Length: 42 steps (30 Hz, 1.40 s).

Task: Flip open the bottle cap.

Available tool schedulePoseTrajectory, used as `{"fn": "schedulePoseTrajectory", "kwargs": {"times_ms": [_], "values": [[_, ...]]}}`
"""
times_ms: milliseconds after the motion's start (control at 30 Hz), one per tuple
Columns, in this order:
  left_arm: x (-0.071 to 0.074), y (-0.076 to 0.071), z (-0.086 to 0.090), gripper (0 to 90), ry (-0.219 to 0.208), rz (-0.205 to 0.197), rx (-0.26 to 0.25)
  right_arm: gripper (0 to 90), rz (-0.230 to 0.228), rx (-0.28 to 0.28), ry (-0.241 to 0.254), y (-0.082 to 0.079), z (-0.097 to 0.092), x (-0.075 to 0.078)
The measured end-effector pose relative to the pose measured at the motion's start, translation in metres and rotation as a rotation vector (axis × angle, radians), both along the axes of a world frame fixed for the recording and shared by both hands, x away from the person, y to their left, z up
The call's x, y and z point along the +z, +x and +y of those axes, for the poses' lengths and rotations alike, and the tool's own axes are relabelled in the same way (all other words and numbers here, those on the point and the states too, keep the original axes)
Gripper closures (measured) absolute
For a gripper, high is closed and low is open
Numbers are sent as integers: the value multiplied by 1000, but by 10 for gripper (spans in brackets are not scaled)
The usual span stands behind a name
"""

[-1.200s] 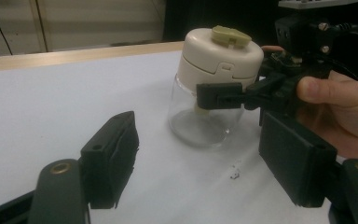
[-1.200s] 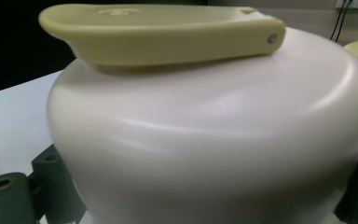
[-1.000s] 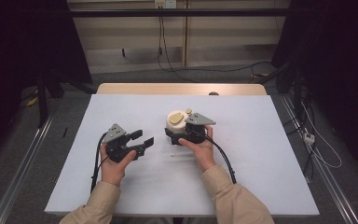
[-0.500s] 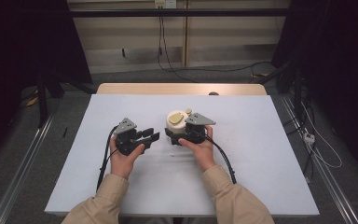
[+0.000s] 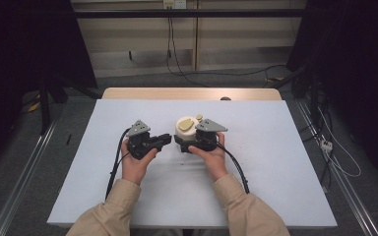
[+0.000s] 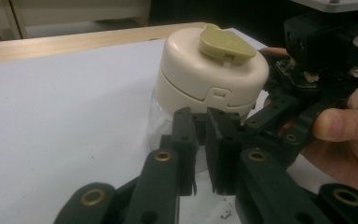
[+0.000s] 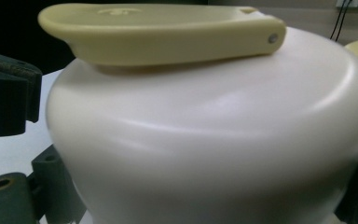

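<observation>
A clear jar with a cream lid point(image 5: 186, 125) and an olive flip tab point(image 6: 226, 43) stands mid-table. My right gripper point(image 5: 183, 141) is shut on the jar point(image 7: 205, 140); one of its fingers point(image 7: 51, 186) lies against the jar's side below the lid. My left gripper point(image 6: 201, 117) is just to the left of the jar, pointing at it without touching. Its jaws have just been closing and now stand almost together with nothing between them. In the high view the left gripper point(image 5: 165, 139) sits close beside the right one.
The white table sheet point(image 5: 275, 172) has free room on all sides of the hands. A wooden edge point(image 5: 192, 93) runs along the back. A small olive piece point(image 5: 199, 117) lies just behind the lid. Cables trail from both grippers toward the person.
The left gripper moved right, toward the jar, and its jaws went from wide apart to almost together. The right gripper and the jar stayed put.
</observation>
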<state>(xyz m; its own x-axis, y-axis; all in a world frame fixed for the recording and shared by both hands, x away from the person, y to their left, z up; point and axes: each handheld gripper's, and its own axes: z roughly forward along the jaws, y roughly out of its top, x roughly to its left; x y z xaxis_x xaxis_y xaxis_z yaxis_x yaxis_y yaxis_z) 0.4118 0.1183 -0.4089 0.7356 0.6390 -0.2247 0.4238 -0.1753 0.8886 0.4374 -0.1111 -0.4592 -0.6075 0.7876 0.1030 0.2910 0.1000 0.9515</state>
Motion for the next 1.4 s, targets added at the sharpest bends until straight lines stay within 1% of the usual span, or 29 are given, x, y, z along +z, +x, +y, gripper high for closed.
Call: {"fn": "schedulePoseTrajectory", "kwargs": {"times_ms": [67, 233, 300, 433, 533, 600, 667, 700, 800, 933, 1033, 1167, 1233, 1300, 1367, 1400], "values": [[0, 1, 0, 851, 7, 3, -1, 66, 0, 1, 1, 0, 0, 0], [-1, 3, -2, 899, 2, 8, -7, 66, 0, 1, 1, 0, 0, 0], [1, 4, -3, 900, 14, 4, -14, 66, 0, 0, 0, 0, 0, 0], [7, 5, -8, 900, 16, 1, -28, 66, 0, 0, 0, 0, 0, 0], [10, 8, -10, 900, 18, 8, -32, 66, 0, 0, 0, 0, 0, 0], [12, 9, -12, 900, 37, 10, -33, 66, 0, 0, 0, 0, 0, 0], [14, 10, -15, 900, 37, 11, -38, 66, 0, 0, 0, 0, 0, 0], [16, 11, -15, 900, 48, 9, -36, 66, 0, 2, 1, 0, 0, 0], [18, 12, -18, 900, 51, 11, -38, 66, 0, 1, 0, 0, 0, 0], [18, 13, -21, 900, 68, 8, -34, 66, 0, 1, 0, 0, 0, 0], [19, 13, -23, 900, 75, 8, -36, 66, 0, 1, -1, 0, 0, 0], [20, 14, -23, 900, 70, 15, -31, 66, 0, 1, -1, 0, 0, 0], [21, 15, -23, 900, 67, 11, -32, 66, 0, 0, -1, 0, 0, 0], [22, 15, -24, 900, 73, 8, -37, 66, 0, 0, -1, 0, 0, 0], [23, 15, -25, 900, 66, 1, -40, 66, 0, 1, -1, 0, 0, 0], [24, 15, -25, 900, 76, 2, -38, 66, 0, 0, -1, 0, 0, 0]]}}
